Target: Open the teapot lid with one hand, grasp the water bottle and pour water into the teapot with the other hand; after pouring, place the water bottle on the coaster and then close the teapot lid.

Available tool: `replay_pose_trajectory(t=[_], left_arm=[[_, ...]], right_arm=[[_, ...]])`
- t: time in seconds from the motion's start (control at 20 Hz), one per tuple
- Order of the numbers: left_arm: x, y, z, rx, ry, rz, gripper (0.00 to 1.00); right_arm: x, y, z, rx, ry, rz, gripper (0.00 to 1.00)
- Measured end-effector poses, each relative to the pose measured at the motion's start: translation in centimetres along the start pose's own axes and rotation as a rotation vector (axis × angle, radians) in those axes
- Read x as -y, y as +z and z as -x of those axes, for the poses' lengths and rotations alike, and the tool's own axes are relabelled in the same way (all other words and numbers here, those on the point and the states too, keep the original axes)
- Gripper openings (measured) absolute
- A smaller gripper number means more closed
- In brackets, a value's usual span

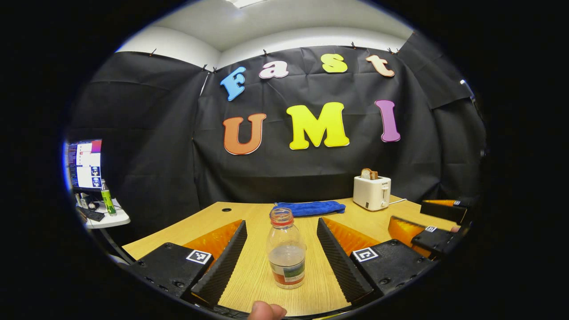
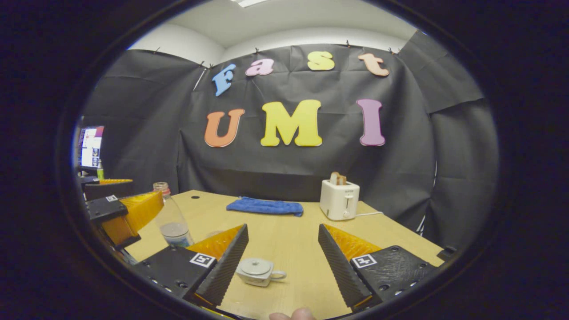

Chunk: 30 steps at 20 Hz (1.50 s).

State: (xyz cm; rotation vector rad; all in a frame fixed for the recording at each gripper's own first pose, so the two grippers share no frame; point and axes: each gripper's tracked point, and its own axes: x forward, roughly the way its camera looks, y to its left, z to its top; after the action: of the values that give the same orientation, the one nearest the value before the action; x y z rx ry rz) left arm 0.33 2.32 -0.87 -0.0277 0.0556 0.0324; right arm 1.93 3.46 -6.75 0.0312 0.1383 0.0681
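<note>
I hold my left gripper (image 1: 280, 262) level and low over the surface (image 1: 355, 213), its jaws spread wide with the water bottle (image 1: 286, 249) standing upright between them, touching neither finger, so that a straight push forward would bring the body of the bottle into the grip. The bottle has no cap on and holds a little water low down, which I judge is why I approach it from the side and keep it upright. My right gripper (image 2: 282, 262) is likewise wide apart, and the teapot (image 2: 258, 271) sits on the surface between its fingers, nearer the left one, lid still on and handle turned to the right in the right gripper view. From there I also see the left gripper (image 2: 122, 213) beside the water bottle (image 2: 172, 222), well left of the pot, so the two hands have room to work. Nothing is grasped yet; I cannot pick out the coaster. Farther back lie a blue cloth (image 2: 264, 206) and a toaster (image 2: 340, 200), clear of the work.
</note>
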Motion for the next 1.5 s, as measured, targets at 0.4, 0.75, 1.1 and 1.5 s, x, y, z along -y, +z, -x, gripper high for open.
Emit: replay_pose_trajectory(t=[0.4, 0.75, 1.1, 1.5], left_arm=[[-1.3, -0.6, -0.3, -0.023, 0.012, 0.006, 0.99], [-2.7, -0.5, -0.4, -0.028, 0.029, 0.034, 0.99], [-3.2, -0.9, -0.6, -0.046, 0.039, 0.046, 0.99], [-3.7, -1.0, -0.7, -0.048, 0.042, 0.048, 0.99]], right_arm=[[-1.8, -5.1, -3.7, -0.077, 0.019, 0.057, 0.98], [-3.2, -7.2, -5.6, -0.137, 0.051, 0.055, 0.92], [-4.3, -7.8, -6.3, -0.162, 0.093, 0.075, 0.46], [-4.1, -7.9, -6.8, -0.159, 0.098, 0.077, 0.0]])
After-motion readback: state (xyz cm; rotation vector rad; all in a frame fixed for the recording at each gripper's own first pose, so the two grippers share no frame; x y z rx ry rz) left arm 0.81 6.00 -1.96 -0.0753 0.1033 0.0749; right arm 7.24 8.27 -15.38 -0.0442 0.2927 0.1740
